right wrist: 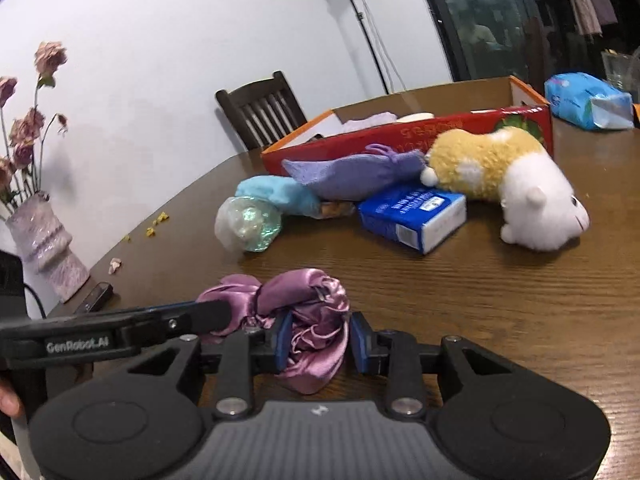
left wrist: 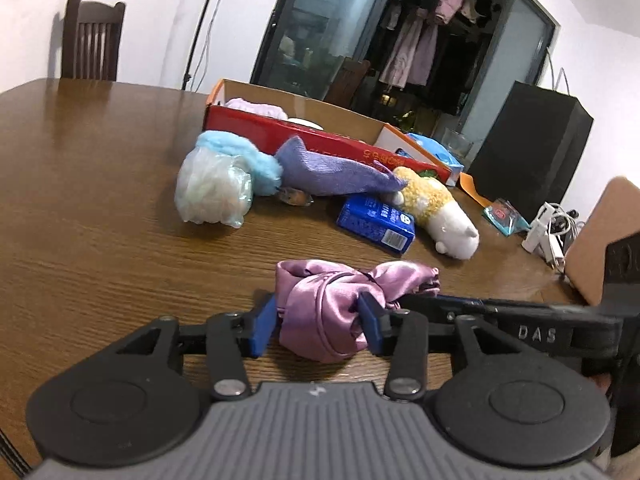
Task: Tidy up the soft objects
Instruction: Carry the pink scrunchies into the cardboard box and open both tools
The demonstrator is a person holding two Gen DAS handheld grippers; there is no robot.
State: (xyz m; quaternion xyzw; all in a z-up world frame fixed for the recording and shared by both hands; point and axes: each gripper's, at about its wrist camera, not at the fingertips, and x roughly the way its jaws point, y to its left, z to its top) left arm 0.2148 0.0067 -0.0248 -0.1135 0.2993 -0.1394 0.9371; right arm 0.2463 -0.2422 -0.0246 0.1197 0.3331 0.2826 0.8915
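Cloth status: crumpled lilac satin cloth [left wrist: 320,304] lies on brown wood-grain table [left wrist: 100,200], near edge, right in front of both my tongs. It is not in the box.

L tong, i.e. left gripper [left wrist: 318,326]: blue pads sit either side of the cloth's near lump and both press into the fabric, so it is clenched on the satin. Cloth bulges out above and below the pads.

R tong, i.e. right gripper [right wrist: 322,342]: the other end of the same cloth is bunched between the pads. Left pad touches the fabric; right pad is at the fabric's edge. Can't tell whether it pinches or is slack. In the R wrist view my L tong comes in from the left, w/ one finger lying on the cloth's far lump.

Rest of table, well apart from the cloth:
- long red cardboard box [left wrist: 256,126], open top, something pale lilac inside.
- purple knitted sock [left wrist: 332,172] leaning along the box's front.
- light-blue fluffy wad [left wrist: 244,152] beside the sock's toe, touching the clear plastic bag bundle [left wrist: 212,192].
- yellow-and-white plush animal [left wrist: 436,208] on its side, its back end resting on the blue-and-white carton [left wrist: 374,222].
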